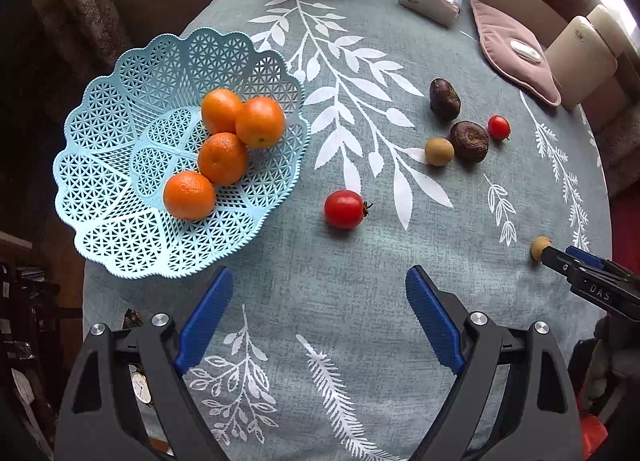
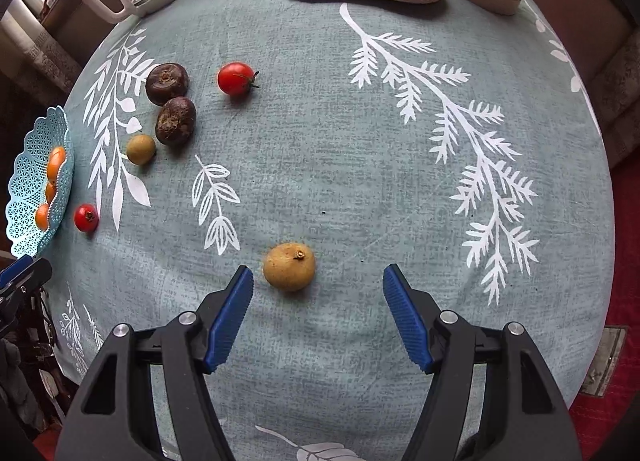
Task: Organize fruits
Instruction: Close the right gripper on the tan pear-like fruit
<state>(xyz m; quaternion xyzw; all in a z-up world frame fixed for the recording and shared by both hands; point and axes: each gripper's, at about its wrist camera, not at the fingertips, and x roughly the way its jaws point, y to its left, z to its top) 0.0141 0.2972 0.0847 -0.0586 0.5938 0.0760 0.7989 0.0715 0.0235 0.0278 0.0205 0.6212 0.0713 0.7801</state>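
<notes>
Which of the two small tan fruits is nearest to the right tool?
The tan fruit with the stem, alone just ahead of the open right tool; the other lies far off beside a dark brown fruit.

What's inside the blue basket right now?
Four oranges sit in the blue basket, nothing else visible. The lattice floor directly beneath them is covered.

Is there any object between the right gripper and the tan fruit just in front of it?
Nothing visible. The right gripper is open, and the tan fruit lies on bare tablecloth just ahead of its fingertips, nearer the left finger.
</notes>
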